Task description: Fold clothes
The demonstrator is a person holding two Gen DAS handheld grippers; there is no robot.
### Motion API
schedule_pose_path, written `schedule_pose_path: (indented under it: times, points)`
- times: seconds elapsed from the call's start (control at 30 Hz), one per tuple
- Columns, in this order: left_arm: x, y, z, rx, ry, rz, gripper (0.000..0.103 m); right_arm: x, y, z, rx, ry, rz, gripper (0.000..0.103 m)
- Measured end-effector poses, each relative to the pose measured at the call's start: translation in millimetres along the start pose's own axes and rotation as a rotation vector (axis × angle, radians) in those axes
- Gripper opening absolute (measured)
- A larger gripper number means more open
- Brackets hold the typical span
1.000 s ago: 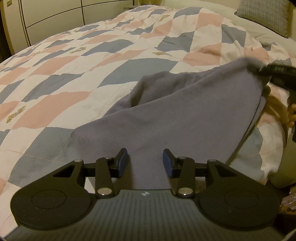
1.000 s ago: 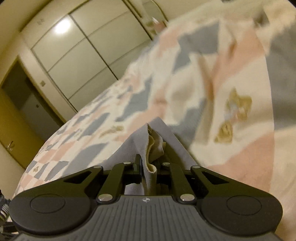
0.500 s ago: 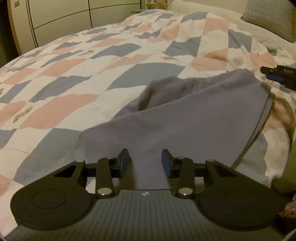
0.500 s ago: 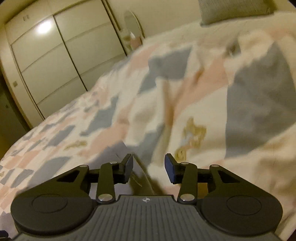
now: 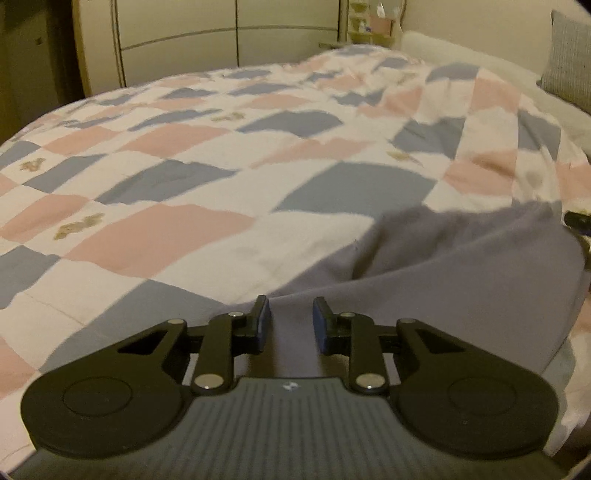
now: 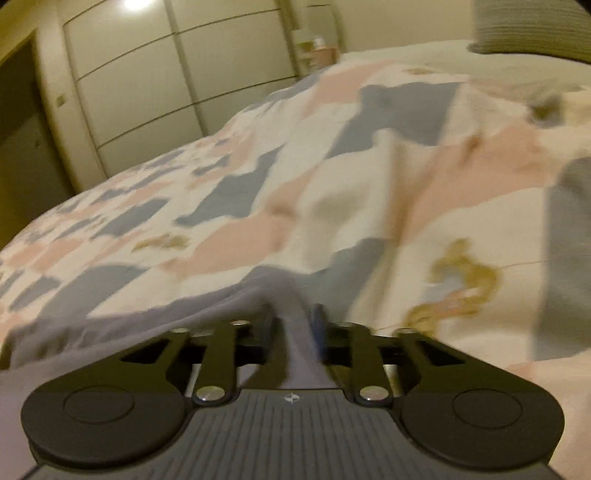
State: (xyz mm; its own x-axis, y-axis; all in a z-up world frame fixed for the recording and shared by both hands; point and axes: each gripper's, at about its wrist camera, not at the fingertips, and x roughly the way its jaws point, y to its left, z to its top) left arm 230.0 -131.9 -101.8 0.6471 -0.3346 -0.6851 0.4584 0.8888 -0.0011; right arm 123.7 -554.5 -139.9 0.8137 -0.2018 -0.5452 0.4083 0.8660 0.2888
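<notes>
A grey-purple garment (image 5: 461, 280) lies spread on the patchwork bedspread (image 5: 207, 229), low and to the right in the left wrist view. Its near edge runs under my left gripper (image 5: 291, 321), whose jaws are closing with cloth in the gap and the blue pads (image 5: 263, 322) still apart from it. In the right wrist view a raised fold of the same garment (image 6: 147, 325) stands between the fingers of my right gripper (image 6: 294, 319). Those jaws are closing too. Blur hides whether they press on the fold.
White wardrobe doors (image 5: 177, 33) stand beyond the far side of the bed. A grey pillow (image 5: 569, 55) lies at the head end on the right. A black part of the other gripper (image 5: 576, 219) shows at the garment's far right corner.
My right gripper let go of the garment's edge and opened, then began to narrow. The lifted corner dropped onto the bed. My left jaws narrowed and its view swung left.
</notes>
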Motion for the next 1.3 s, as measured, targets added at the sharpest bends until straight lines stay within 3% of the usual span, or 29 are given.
schedule_pose_path:
  times: [0.17,0.3,0.43,0.47,0.53,0.6,0.67,0.77,1.0,1.3]
  points:
    - [-37.0,-9.2,-21.4,0.005,-0.004,-0.071,0.023,-54.3,7.0,-12.8,0.027,-0.06,0.133,0.035]
    - [-47.1,-23.0,-48.9,0.014,0.045,-0.082,0.026,-64.9,31.0,-35.1,-0.056,-0.01,0.209,0.035]
    - [-44.1,-20.4,-61.7,-0.035,0.095,-0.007,0.027,-41.4,31.7,-50.5,-0.063,0.079,0.127,0.028]
    - [-48.1,-20.1,-60.0,-0.044,0.097,0.007,0.027,-40.7,30.2,-51.1,-0.049,0.082,0.105,0.023]
    - [-57.8,-21.8,-56.6,-0.047,0.102,0.055,0.027,-47.4,28.5,-48.4,-0.016,0.07,0.065,0.024]
    - [-71.7,-27.2,-53.3,-0.032,0.102,0.122,0.027,-62.7,27.6,-45.0,0.022,0.046,0.045,0.031]
    - [-89.7,-32.4,-51.9,-0.032,0.078,0.126,0.03,-79.2,26.3,-41.9,0.064,0.02,0.031,0.036]
    - [-116.2,-40.8,-51.8,-0.027,0.041,0.123,0.035,-107.9,30.8,-40.1,0.115,-0.026,0.065,0.051]
    - [-164.7,-55.0,-62.0,-0.007,-0.006,0.129,0.042,-162.2,59.9,-56.9,0.147,-0.011,0.155,0.064]
    - [-215.1,-53.6,-76.7,-0.03,-0.072,0.11,0.046,-220.0,86.4,-76.0,0.103,-0.016,0.209,0.073]
